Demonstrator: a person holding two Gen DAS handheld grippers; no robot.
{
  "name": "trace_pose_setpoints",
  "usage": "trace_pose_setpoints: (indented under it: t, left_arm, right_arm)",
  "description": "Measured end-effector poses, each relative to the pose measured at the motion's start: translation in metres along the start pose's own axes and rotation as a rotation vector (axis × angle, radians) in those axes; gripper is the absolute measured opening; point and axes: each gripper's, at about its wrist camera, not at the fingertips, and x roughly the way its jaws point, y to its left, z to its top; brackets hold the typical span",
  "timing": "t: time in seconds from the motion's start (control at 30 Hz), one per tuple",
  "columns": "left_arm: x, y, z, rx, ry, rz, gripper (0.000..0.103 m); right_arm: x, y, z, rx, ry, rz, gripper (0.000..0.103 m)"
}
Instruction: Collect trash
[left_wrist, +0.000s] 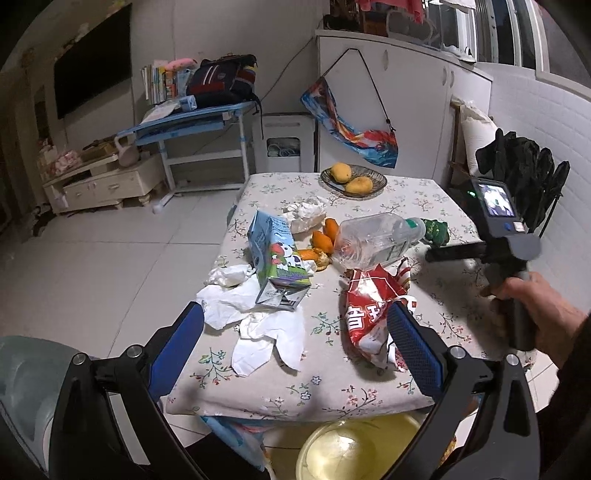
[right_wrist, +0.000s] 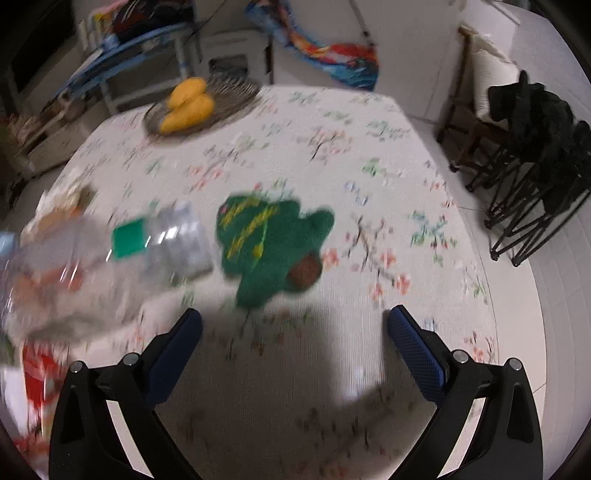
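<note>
Trash lies on the floral tablecloth (left_wrist: 369, 384): a blue milk carton (left_wrist: 275, 258), crumpled white tissues (left_wrist: 258, 321), orange peel (left_wrist: 321, 243), a clear plastic bottle (left_wrist: 373, 240) lying on its side, and a red snack wrapper (left_wrist: 369, 321). My left gripper (left_wrist: 295, 332) is open above the table's near edge, over the tissues and the wrapper. My right gripper (right_wrist: 295, 336) is open above bare cloth, just short of a green tree-shaped cloth (right_wrist: 273, 243); the blurred bottle (right_wrist: 110, 266) lies to its left. A hand (left_wrist: 535, 306) holds the right gripper in the left wrist view.
A wire dish with mangoes (left_wrist: 352, 181) stands at the table's far edge. A yellow basin (left_wrist: 354, 446) sits below the near edge. Folded black chairs (right_wrist: 535, 177) stand right of the table. A blue desk (left_wrist: 195, 125) and white cabinets stand farther back.
</note>
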Motion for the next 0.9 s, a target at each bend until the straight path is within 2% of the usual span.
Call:
trace_pose_setpoints:
  t: [0.1,0.13,0.27,0.33,0.43,0.53,0.7,0.8,0.9]
  left_arm:
    - [-0.002,0.001,-0.001,0.005,-0.001,-0.006,0.096]
    - [-0.004,0.001,-0.002,0.006,-0.004,-0.006,0.096]
    - [-0.015,0.012,-0.002,-0.026,-0.023,-0.006,0.096]
    - [-0.023,0.017,-0.004,-0.044,-0.022,-0.008,0.096]
    - [-0.039,0.022,-0.009,-0.044,-0.043,0.007,0.096]
    - [-0.055,0.023,-0.017,-0.027,-0.059,0.024,0.096]
    - [-0.078,0.029,-0.029,-0.012,-0.081,0.054,0.096]
    - [-0.087,0.033,-0.034,-0.009,-0.091,0.064,0.096]
    - [-0.094,0.037,-0.039,-0.015,-0.093,0.061,0.096]
  right_arm:
    - [-0.024,-0.004,-0.019,0.013,-0.047,-0.018,0.096]
    - [-0.044,-0.005,-0.027,0.027,-0.09,-0.036,0.096]
    - [-0.118,0.001,-0.053,0.052,-0.257,-0.001,0.096]
    - [-0.157,0.008,-0.077,0.044,-0.344,0.004,0.096]
    - [-0.189,0.013,-0.11,0.024,-0.435,0.025,0.096]
    - [-0.205,0.022,-0.141,0.007,-0.502,0.036,0.096]
    - [-0.222,0.036,-0.166,-0.033,-0.596,0.046,0.096]
    - [-0.224,0.045,-0.176,-0.054,-0.613,0.074,0.096]
    - [-0.225,0.054,-0.183,-0.08,-0.628,0.066,0.096]
